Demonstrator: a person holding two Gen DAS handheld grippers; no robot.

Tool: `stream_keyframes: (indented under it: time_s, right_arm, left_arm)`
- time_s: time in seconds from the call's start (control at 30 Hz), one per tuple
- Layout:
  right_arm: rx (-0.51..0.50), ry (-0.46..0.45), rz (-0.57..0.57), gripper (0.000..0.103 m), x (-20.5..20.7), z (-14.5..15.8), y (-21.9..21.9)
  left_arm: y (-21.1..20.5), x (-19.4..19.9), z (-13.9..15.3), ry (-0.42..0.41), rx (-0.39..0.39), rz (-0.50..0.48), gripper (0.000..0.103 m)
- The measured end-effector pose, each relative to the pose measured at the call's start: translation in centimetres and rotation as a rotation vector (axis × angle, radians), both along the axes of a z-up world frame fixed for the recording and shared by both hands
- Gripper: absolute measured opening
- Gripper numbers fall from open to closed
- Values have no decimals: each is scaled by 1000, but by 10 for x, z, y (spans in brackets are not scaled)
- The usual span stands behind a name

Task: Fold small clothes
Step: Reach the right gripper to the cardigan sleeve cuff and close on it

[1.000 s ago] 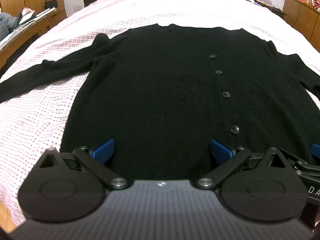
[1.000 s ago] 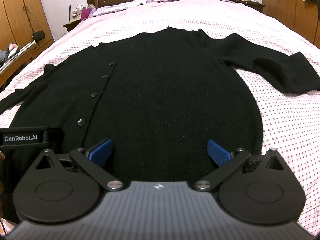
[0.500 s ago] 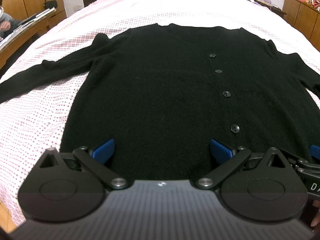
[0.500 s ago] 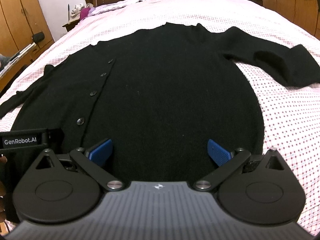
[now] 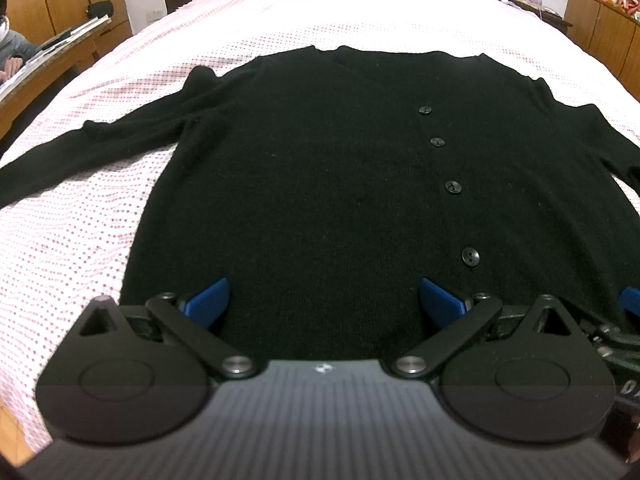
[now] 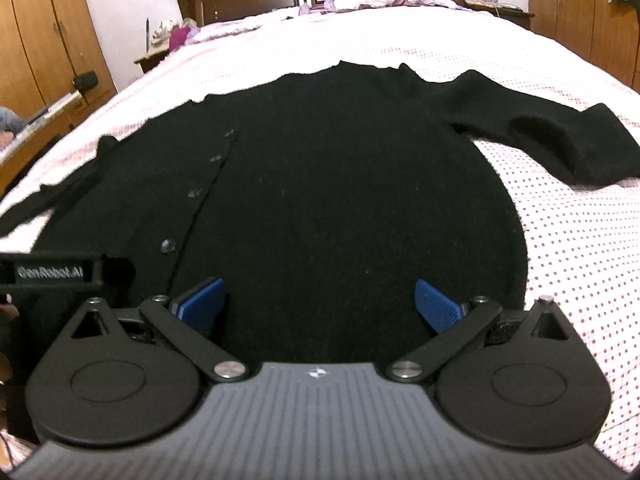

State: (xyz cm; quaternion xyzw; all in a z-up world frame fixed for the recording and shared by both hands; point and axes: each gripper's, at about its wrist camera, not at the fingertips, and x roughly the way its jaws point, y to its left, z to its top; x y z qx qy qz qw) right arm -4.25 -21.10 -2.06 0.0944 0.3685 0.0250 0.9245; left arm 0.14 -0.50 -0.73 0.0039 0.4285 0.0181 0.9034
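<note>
A black buttoned cardigan lies flat, front up, on a bed with a dotted pink sheet. At far left its left sleeve stretches outward. Your left claw hovers spread wide over the hem, empty. Your right claw is likewise spread and empty. At right, the other sleeve lies bunched. Pinch only the hem's corners, evenly.

Only legible txt: "GenRobot.AI", white letters on the black rectangular plastic block at left edge of right wrist view, slightly blurred.
</note>
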Motion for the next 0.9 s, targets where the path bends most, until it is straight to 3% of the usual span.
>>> stream_keyframes:
  time_s: [0.23, 0.43, 0.6, 0.83, 0.9]
  right_arm:
    - [131, -65, -61, 103, -1, 27, -40]
    - [12, -145, -138, 103, 6, 45, -85]
    - [-72, -145, -184, 103, 25, 39, -125]
    - [-85, -112, -195, 102, 59, 16, -170]
    - [-74, -106, -188, 97, 67, 8, -177]
  left_arm:
    - [-1, 2, 5, 1, -14, -22, 103]
    - [-8, 2, 11, -21, -7, -48, 103]
    - [-11, 2, 12, -26, 5, -59, 103]
    - [-13, 0, 10, -30, 15, -73, 103]
    - [-13, 1, 8, -22, 14, -75, 103]
